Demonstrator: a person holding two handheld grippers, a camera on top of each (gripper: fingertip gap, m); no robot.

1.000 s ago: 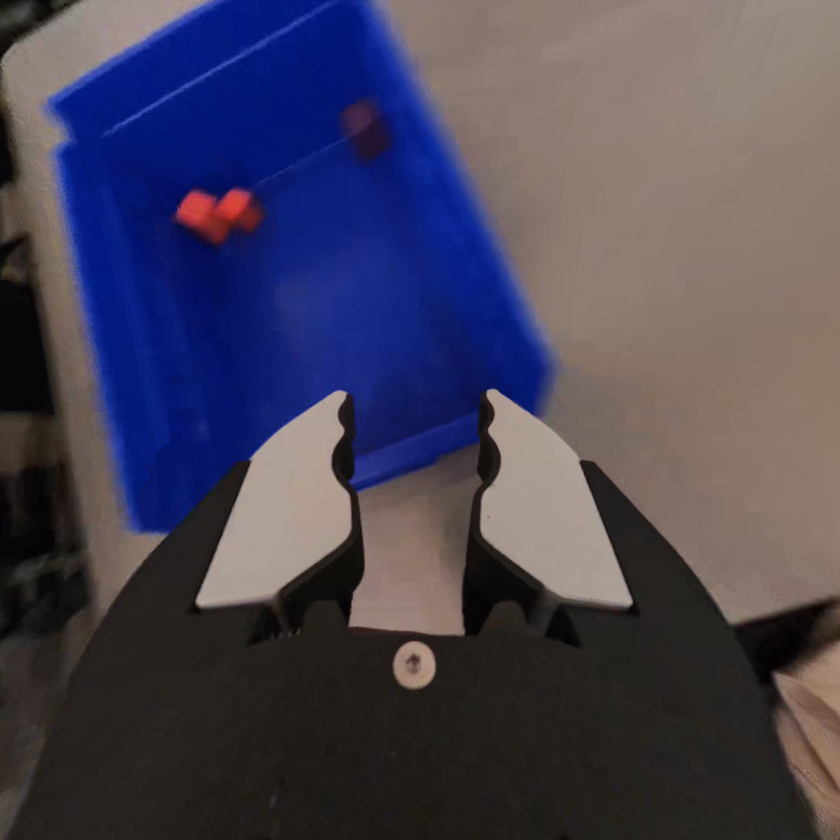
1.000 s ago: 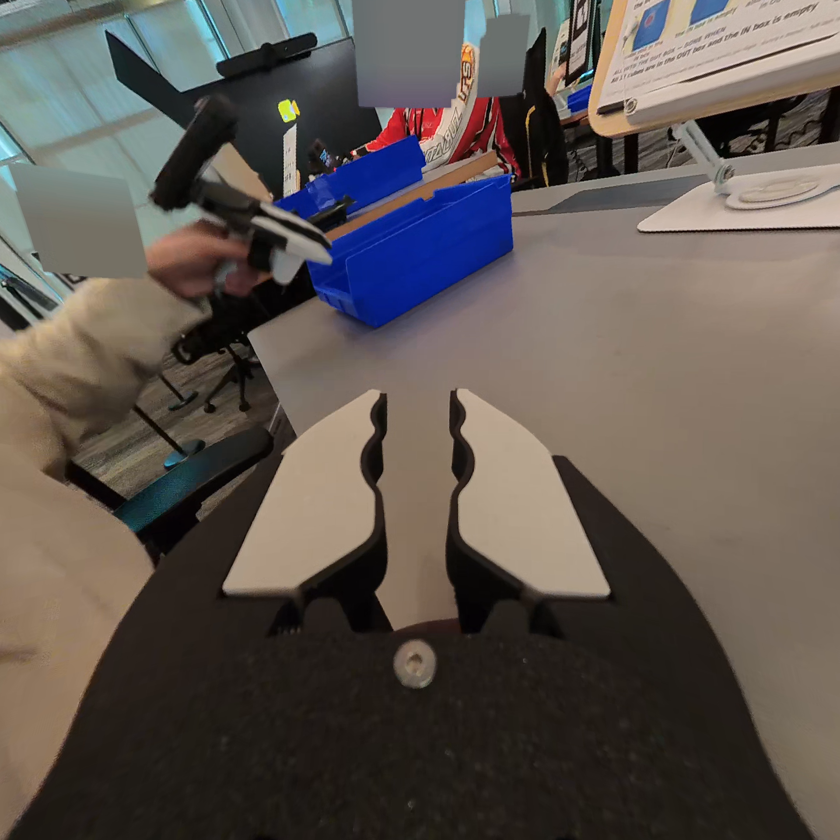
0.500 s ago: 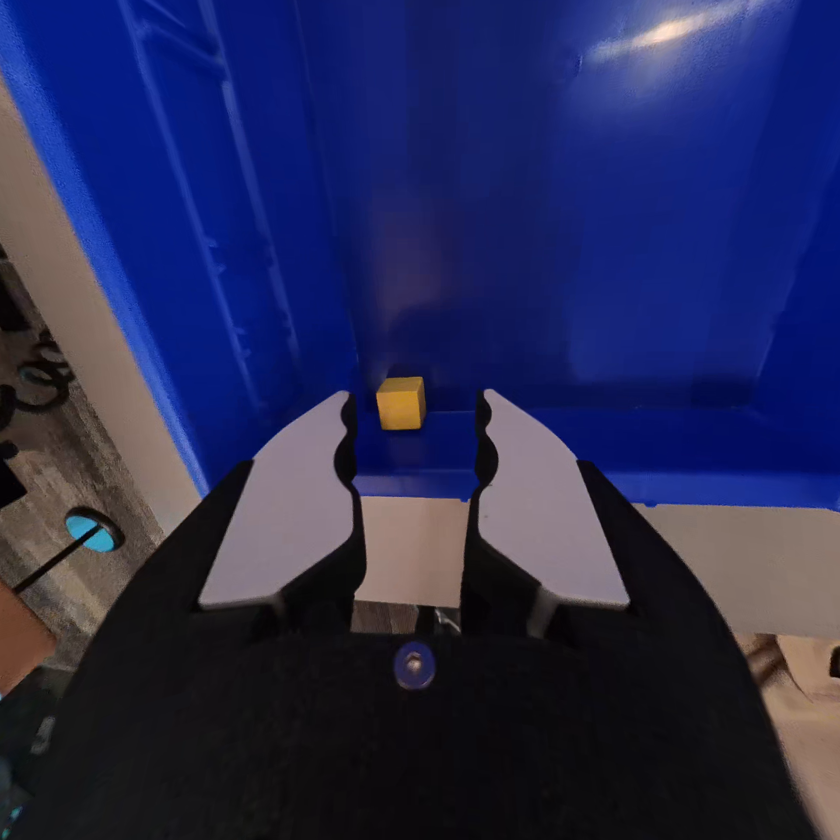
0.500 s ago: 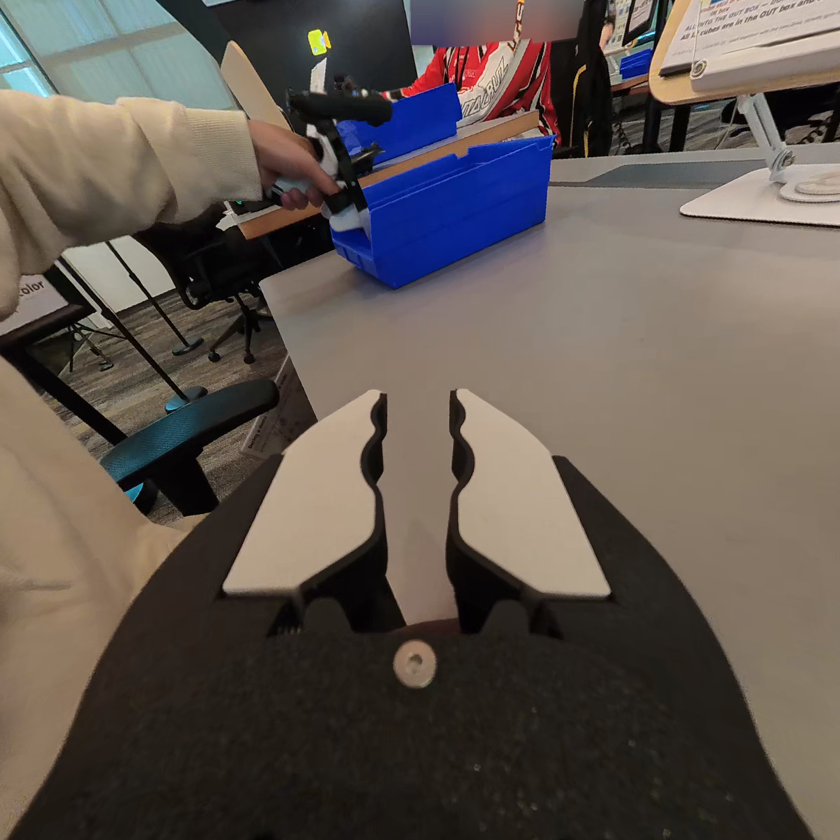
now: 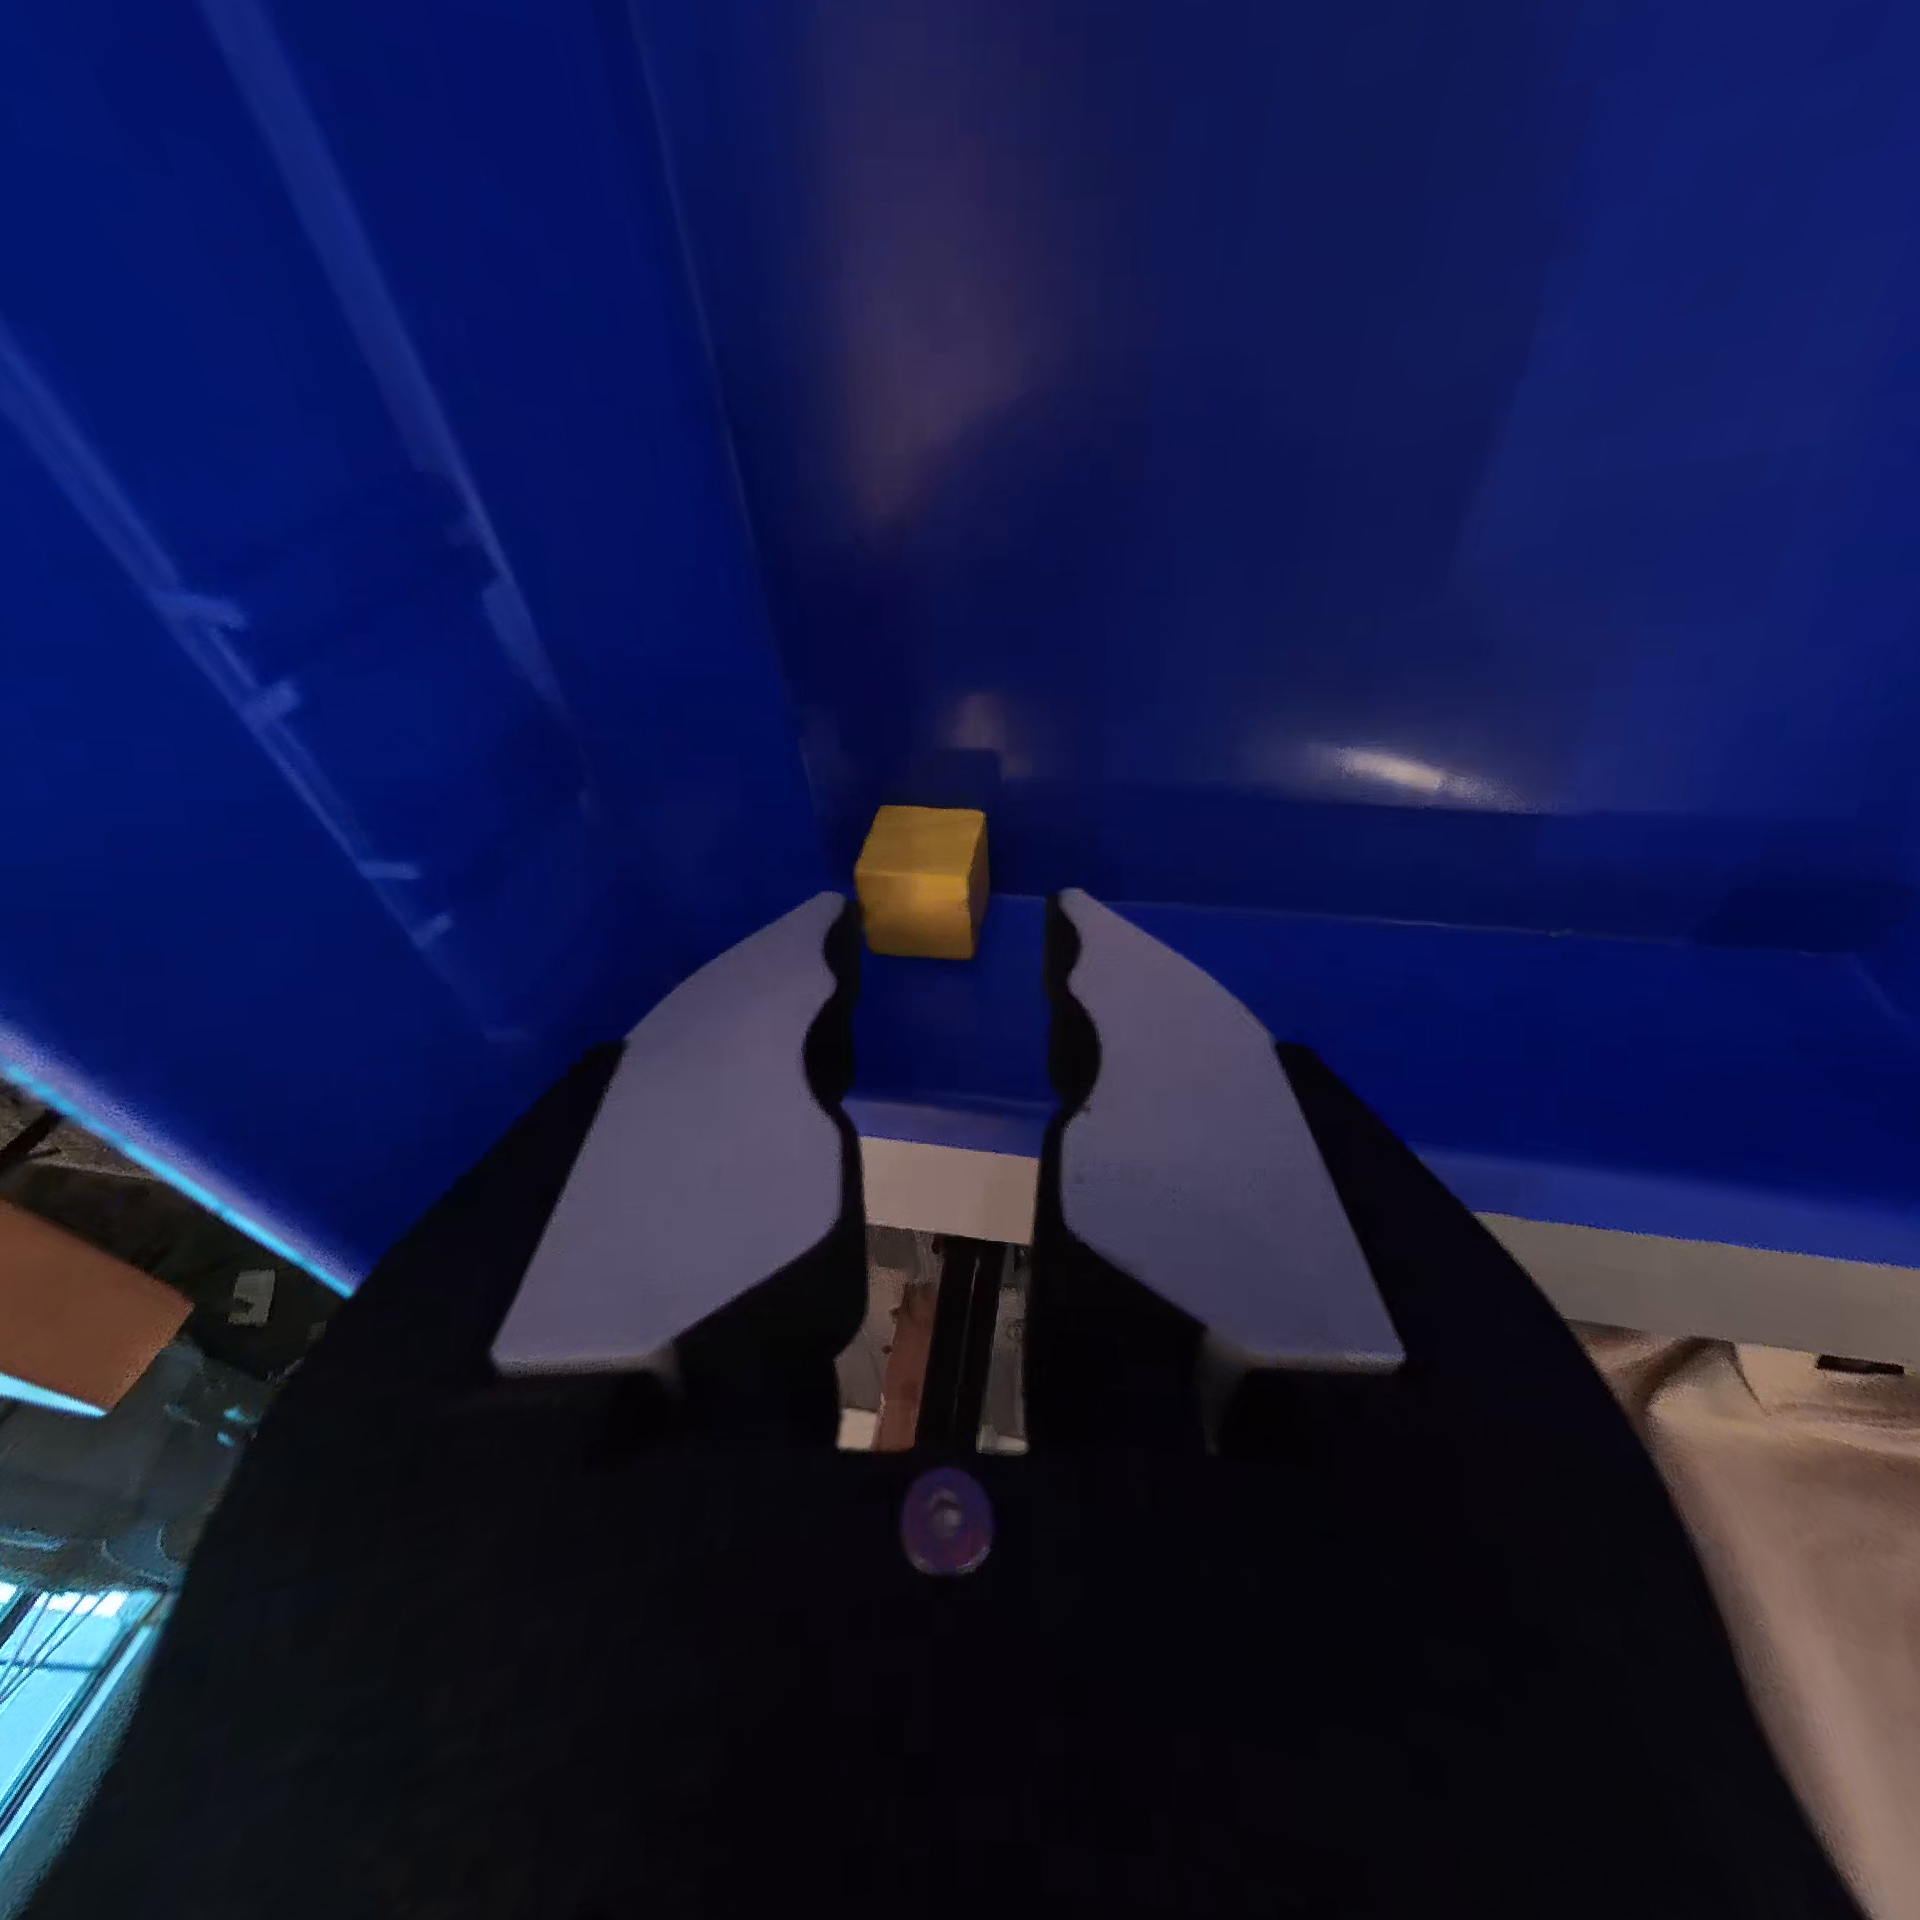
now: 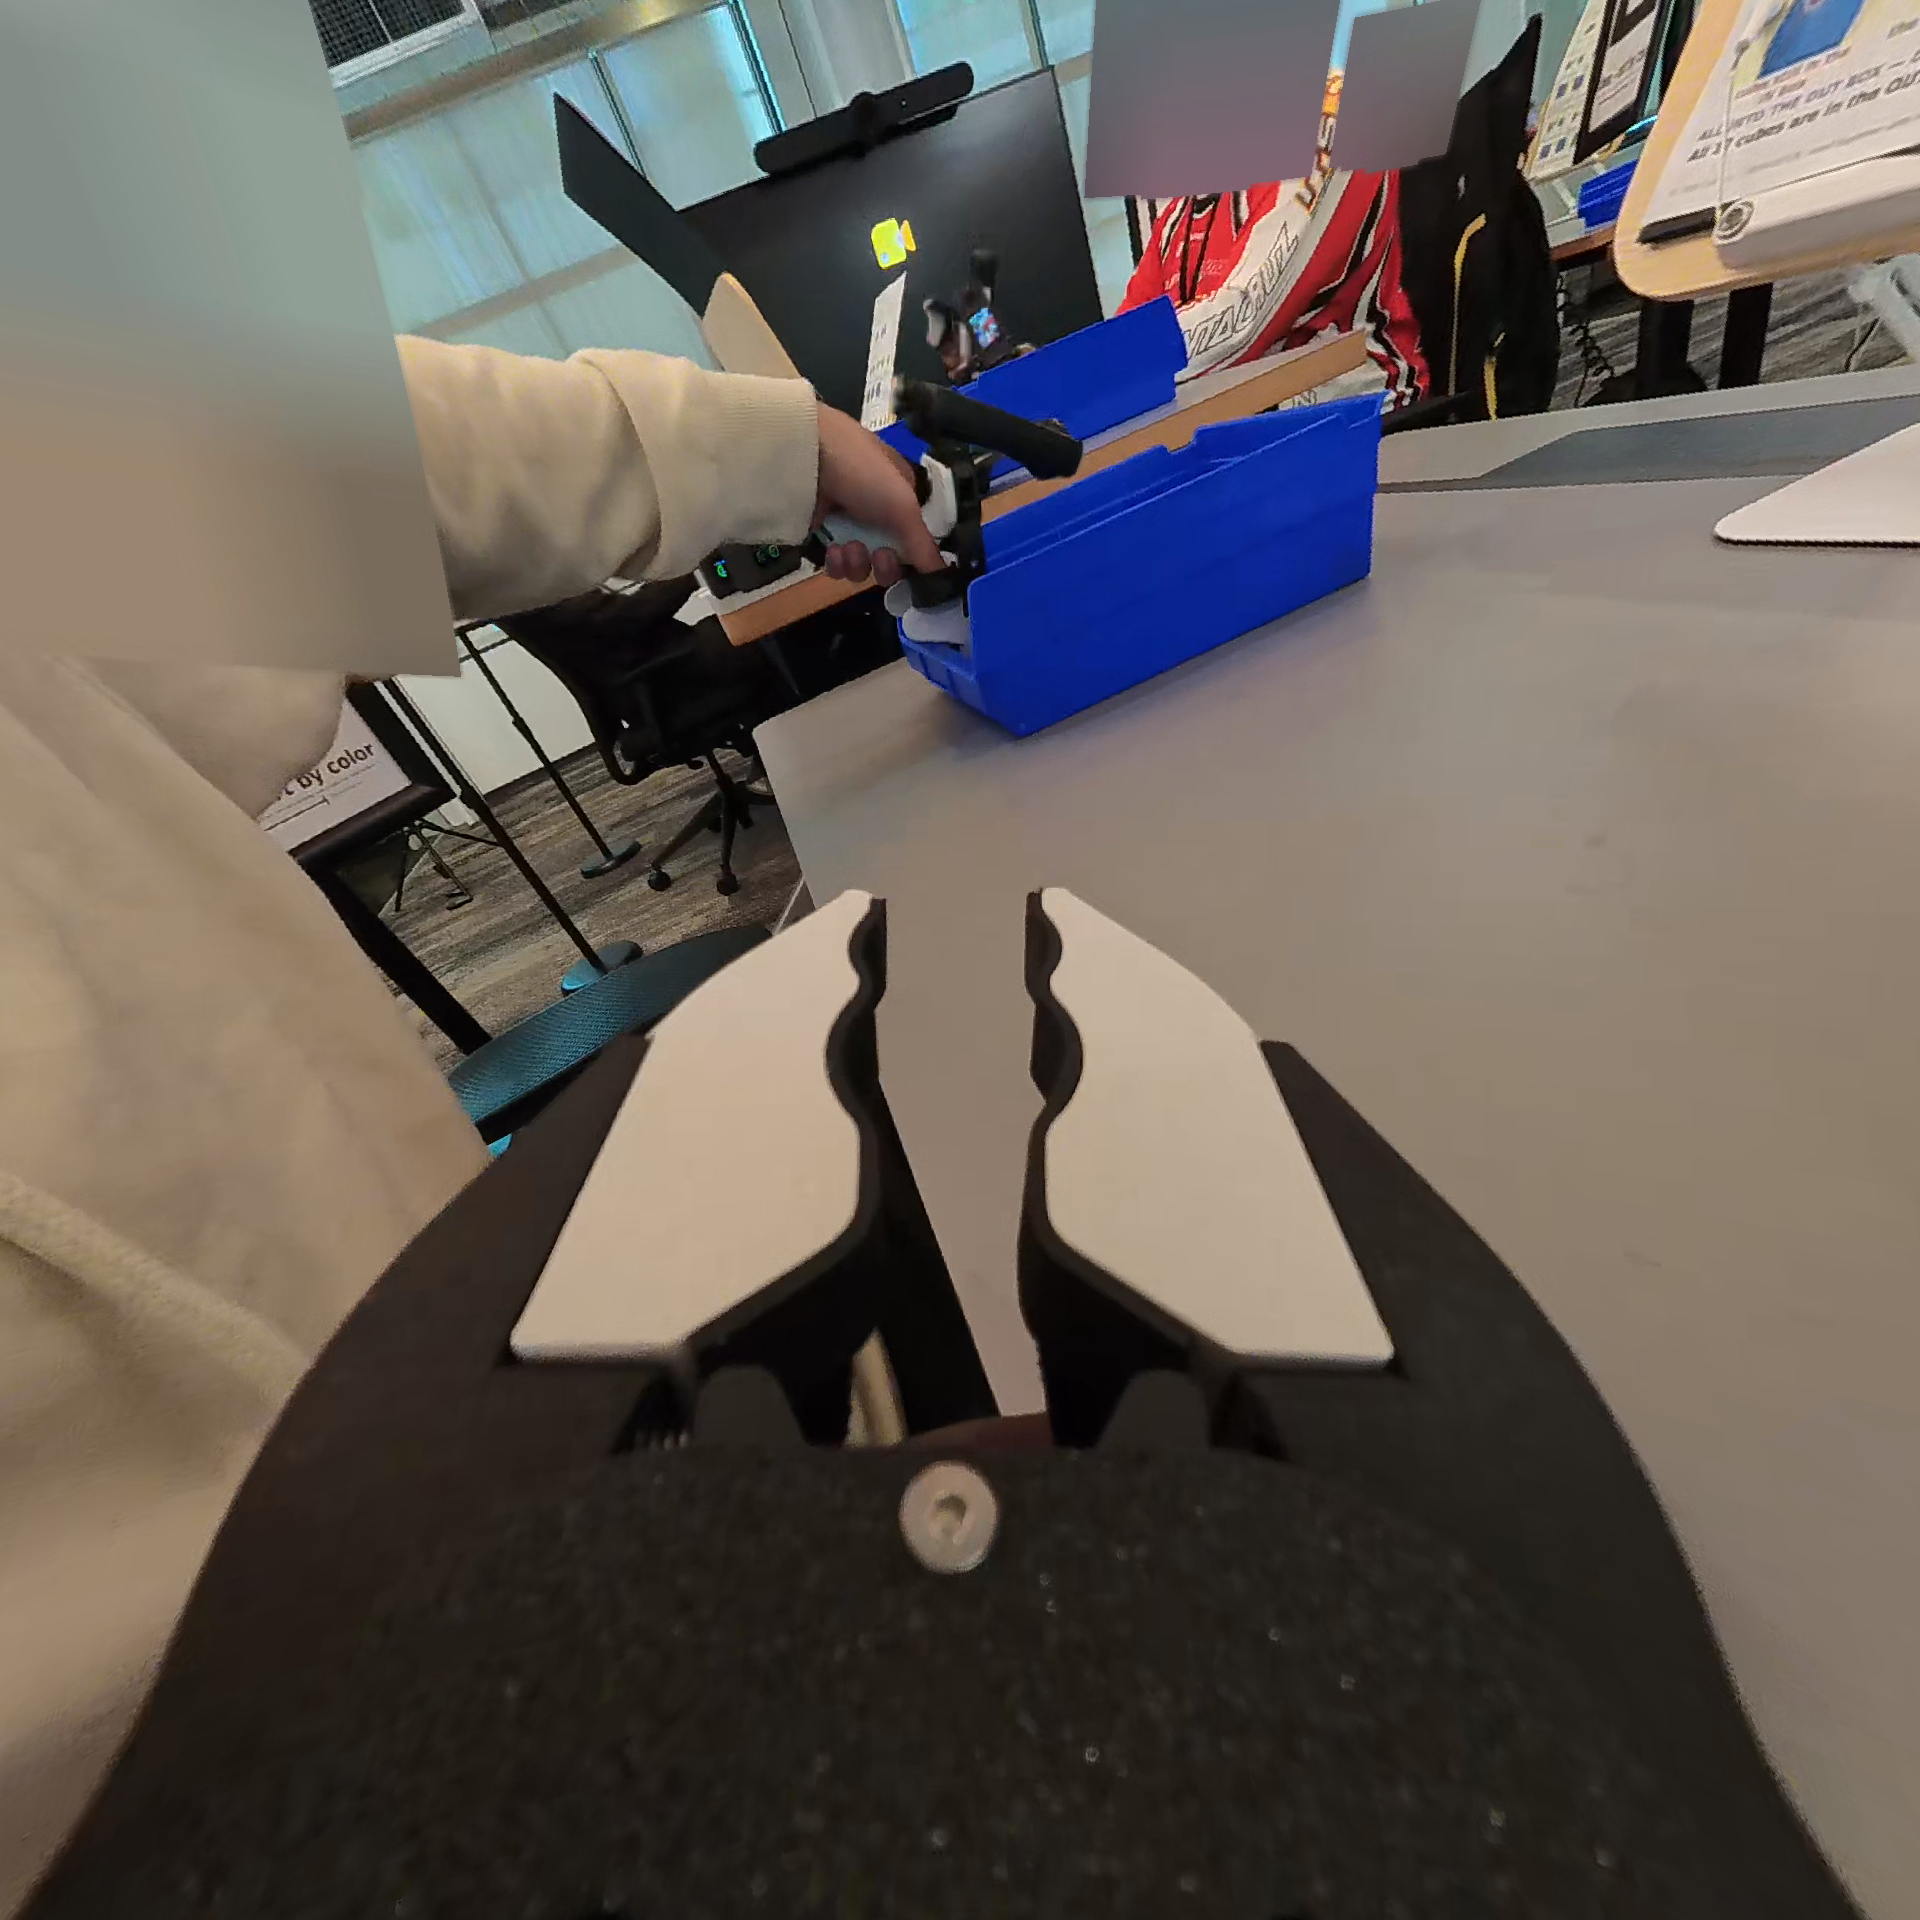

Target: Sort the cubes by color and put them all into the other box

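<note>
Your left gripper [image 5: 948,914], open and empty, has closed in on the yellow cube [image 5: 921,881]; grasp next. Right gripper [image 6: 956,914] idles part-open, empty.

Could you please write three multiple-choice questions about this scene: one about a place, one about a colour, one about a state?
1. Where is the cube?
A. In a corner of the blue box
B. On the grey table
C. Between the right hand-held gripper's fingers

2. What colour is the cube?
A. Red
B. Yellow
C. Green

3. What is the state of the left hand-held gripper?
A. Shut on the cube
B. Shut, empty
C. Open, holding nothing

Answers:
1 A: the cube sits where the box walls meet.
2 B: its faces are yellow.
3 C: a gap shows between the fingers, and the cube lies just beyond the tips.
</note>
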